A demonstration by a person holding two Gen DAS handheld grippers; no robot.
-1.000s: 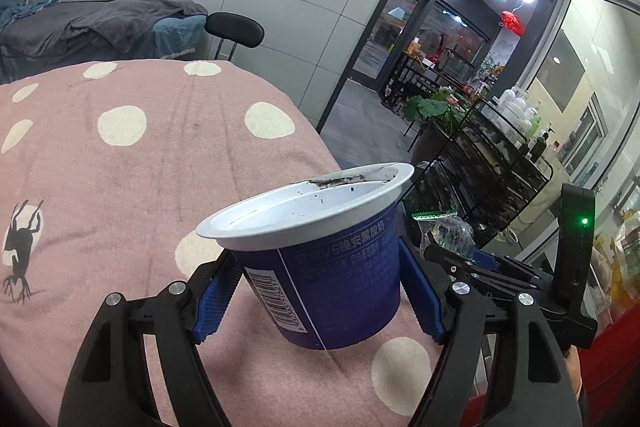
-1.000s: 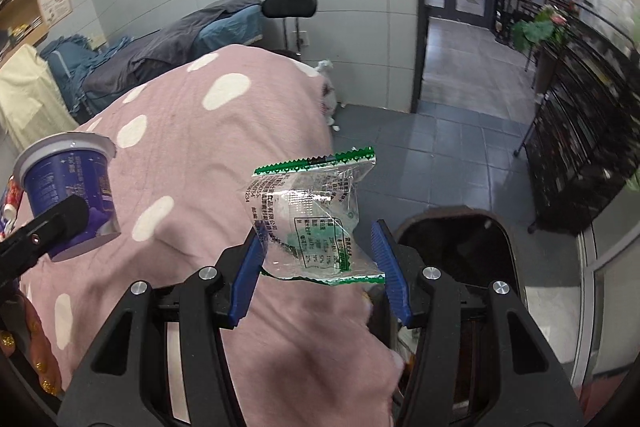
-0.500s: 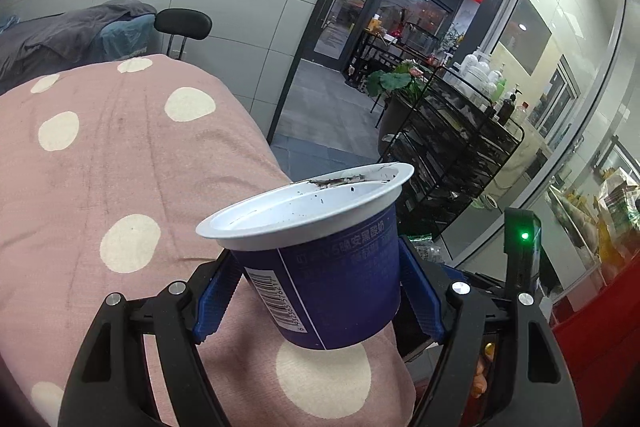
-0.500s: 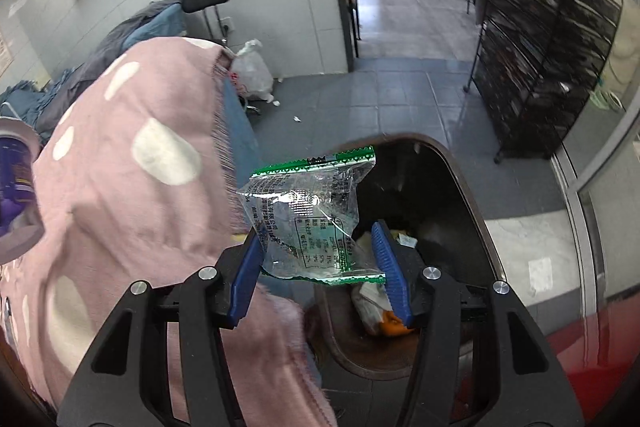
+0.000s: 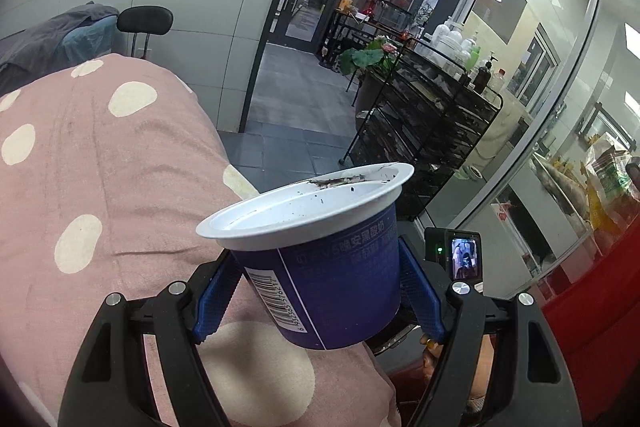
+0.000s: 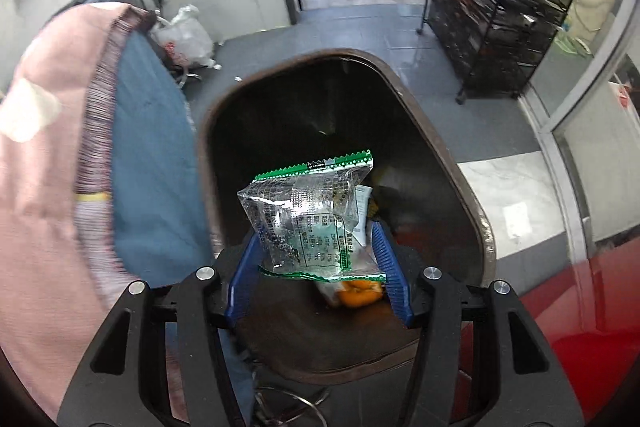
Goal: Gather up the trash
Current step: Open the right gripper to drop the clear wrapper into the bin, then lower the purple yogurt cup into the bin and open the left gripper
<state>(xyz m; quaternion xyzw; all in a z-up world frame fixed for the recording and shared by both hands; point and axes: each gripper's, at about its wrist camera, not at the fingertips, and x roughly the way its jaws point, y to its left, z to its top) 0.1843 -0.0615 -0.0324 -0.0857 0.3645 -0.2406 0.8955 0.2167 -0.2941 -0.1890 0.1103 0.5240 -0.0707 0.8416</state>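
Right gripper holds the wrapper over the bin; left gripper clamps the cup. Probably 2 drops left.

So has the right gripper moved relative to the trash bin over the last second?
Yes. The right gripper, shut on the clear wrapper, has come down over the brown bin, whose opening now fills the view.

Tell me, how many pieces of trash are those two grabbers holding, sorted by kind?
Blue yogurt cup, in the left gripper: 1
Clear green-edged wrapper, in the right gripper above the brown bin: 1
Total: 2
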